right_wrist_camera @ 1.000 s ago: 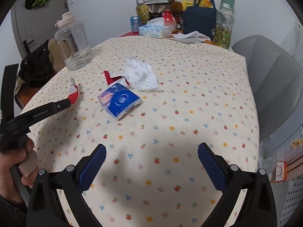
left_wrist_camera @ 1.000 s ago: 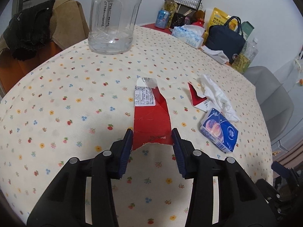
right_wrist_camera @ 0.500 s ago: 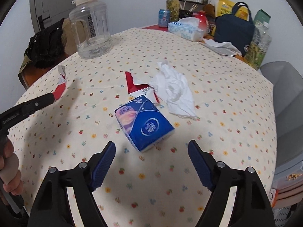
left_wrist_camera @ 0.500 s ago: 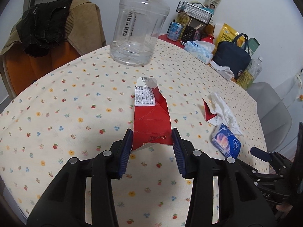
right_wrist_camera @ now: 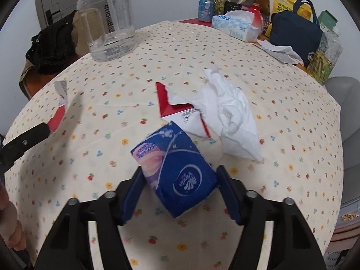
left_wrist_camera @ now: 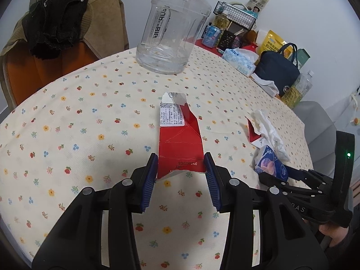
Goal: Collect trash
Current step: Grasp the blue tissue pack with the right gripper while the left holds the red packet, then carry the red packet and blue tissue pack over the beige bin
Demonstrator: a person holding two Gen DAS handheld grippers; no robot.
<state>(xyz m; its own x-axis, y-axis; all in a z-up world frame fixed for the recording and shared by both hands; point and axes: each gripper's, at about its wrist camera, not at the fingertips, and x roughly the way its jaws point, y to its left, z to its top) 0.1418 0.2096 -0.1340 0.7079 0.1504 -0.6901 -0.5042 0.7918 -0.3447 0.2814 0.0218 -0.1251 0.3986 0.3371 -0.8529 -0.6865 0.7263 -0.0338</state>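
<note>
My left gripper [left_wrist_camera: 181,175] is shut on a torn red carton piece [left_wrist_camera: 180,144] and holds it above the flowered tablecloth [left_wrist_camera: 67,135]; it also shows in the right wrist view [right_wrist_camera: 58,114]. My right gripper [right_wrist_camera: 180,186] is around a blue tissue pack [right_wrist_camera: 177,175], its jaws close on both sides; whether they press it is unclear. Just beyond lie a second red carton scrap [right_wrist_camera: 175,108] and a crumpled white tissue [right_wrist_camera: 229,119]. The pack [left_wrist_camera: 270,164], scrap [left_wrist_camera: 253,132] and tissue [left_wrist_camera: 270,130] also show in the left wrist view.
A big clear water jug [left_wrist_camera: 173,29] stands at the table's far side. A tissue box [right_wrist_camera: 236,27], a navy bag [right_wrist_camera: 294,33], a can [right_wrist_camera: 205,9], bottles and a wire basket crowd the back right. A chair with dark clothes [left_wrist_camera: 56,31] stands left, a grey chair [right_wrist_camera: 346,123] right.
My right gripper has moved forward to the blue tissue pack and narrowed around it. My left gripper has kept the red carton piece and lifted back a little.
</note>
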